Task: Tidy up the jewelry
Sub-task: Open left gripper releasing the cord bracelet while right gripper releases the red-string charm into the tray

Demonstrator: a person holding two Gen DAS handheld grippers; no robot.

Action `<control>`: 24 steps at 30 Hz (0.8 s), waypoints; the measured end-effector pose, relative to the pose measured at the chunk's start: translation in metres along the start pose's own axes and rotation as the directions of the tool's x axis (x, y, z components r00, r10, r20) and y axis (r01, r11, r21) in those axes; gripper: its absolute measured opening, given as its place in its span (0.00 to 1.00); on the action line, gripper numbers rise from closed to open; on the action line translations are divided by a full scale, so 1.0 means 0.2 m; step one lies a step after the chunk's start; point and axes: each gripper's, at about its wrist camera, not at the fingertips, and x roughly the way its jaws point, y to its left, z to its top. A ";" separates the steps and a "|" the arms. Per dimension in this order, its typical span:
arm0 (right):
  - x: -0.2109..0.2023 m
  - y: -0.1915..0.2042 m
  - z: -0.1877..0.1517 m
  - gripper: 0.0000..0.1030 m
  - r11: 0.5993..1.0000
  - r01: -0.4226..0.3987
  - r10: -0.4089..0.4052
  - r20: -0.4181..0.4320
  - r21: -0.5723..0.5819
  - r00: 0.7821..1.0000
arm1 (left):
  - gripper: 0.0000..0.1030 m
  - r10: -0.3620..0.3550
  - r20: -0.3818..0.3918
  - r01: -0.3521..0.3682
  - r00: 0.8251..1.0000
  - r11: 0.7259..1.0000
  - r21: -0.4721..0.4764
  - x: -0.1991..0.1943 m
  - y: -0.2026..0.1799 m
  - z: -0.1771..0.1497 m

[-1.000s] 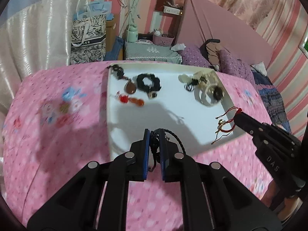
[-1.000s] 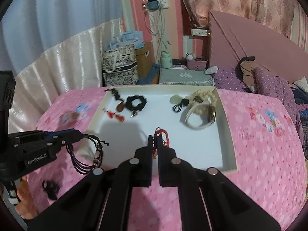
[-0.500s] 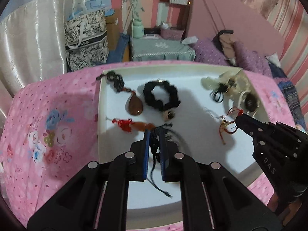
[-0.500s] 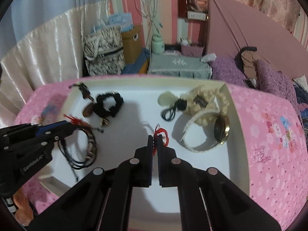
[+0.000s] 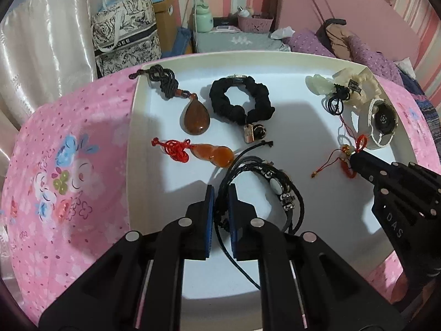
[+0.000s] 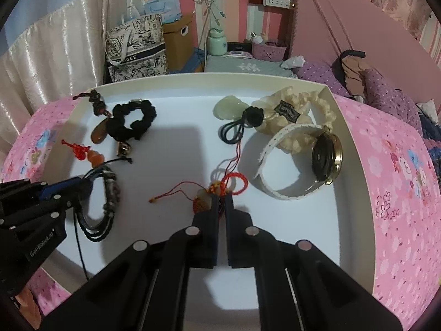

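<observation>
White letters reading "DAS" stand on the black body of the right gripper [image 5: 358, 162], seen in the left wrist view low at the right of the white tray [image 5: 132, 165]. "GenRobot.AI" runs along the black body of the left gripper [image 6: 82, 187] in the right wrist view, low at the left of the tray. Behind the tray's far left corner, a dark band across the patterned tote bag [image 6: 135, 49] shows the letters "GEE". A small dark tag on the cream scrunchie [image 6: 303, 107] carries print too small to read.
</observation>
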 end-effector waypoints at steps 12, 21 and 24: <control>-0.01 0.01 0.01 0.04 0.999 0.026 -0.026 0.000 -0.030 1.000 | 0.12 0.044 0.009 -0.044 0.999 0.999 -0.023 -0.03 0.00 -0.02; -0.19 -0.06 0.01 0.50 1.000 0.010 -0.011 0.062 0.020 0.998 | 0.58 0.061 0.090 -0.057 0.994 0.997 -0.047 -0.28 0.03 -0.03; -0.33 -0.07 0.01 0.58 1.000 0.024 -0.026 0.123 0.018 0.992 | 0.75 0.058 0.146 -0.049 0.988 0.997 -0.062 -0.42 0.06 -0.05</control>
